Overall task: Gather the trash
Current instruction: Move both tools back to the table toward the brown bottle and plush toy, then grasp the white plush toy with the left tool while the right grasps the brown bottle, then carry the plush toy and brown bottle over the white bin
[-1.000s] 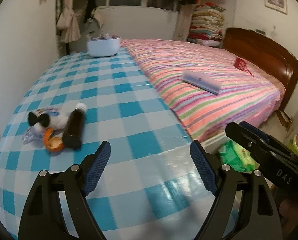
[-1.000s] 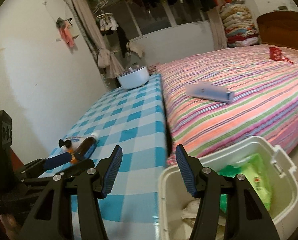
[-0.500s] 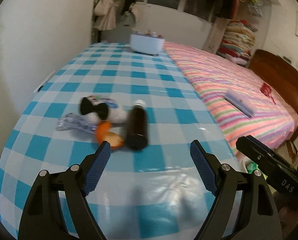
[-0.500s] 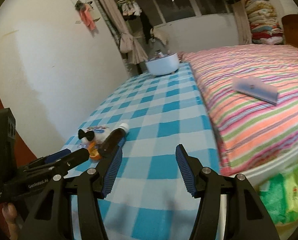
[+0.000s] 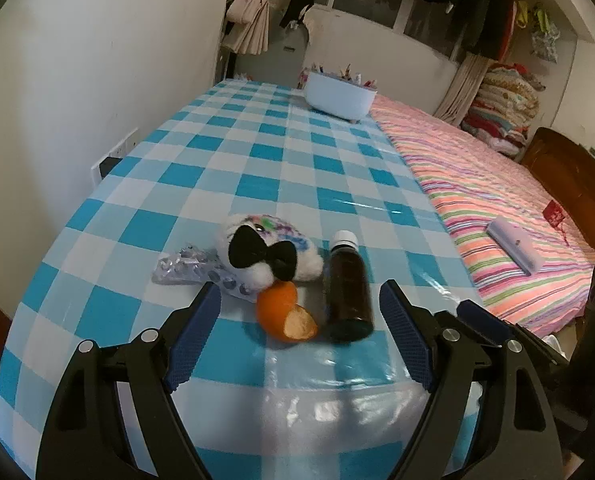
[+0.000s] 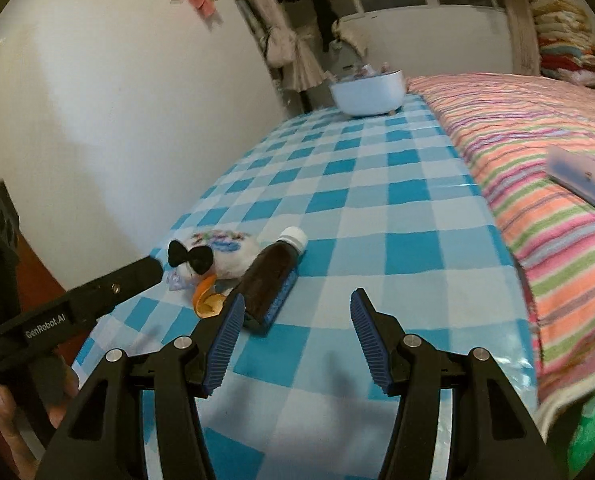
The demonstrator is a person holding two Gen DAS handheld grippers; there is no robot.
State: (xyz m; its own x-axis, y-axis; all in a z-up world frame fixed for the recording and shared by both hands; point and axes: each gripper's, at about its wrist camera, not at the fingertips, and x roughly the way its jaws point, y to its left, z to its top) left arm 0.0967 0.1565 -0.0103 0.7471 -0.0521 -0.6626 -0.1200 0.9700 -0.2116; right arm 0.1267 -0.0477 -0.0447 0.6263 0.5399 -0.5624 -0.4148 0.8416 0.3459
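The jaws of the left gripper (image 5: 299,320) are spread wide and empty, and the orange peel (image 5: 285,314) is framed just ahead between their tips, lying on the checked counter (image 5: 257,176). Touching it on the right lies the brown bottle (image 5: 347,288) — its long axis runs away from the jaws, white cap at the far end. Behind are a blister pack (image 5: 193,268) and a plush toy (image 5: 267,248). The right gripper (image 6: 295,334) is held about half open, nothing between its jaws, with the bottle off to its left — so the left hand is judged the nearer and better aligned.
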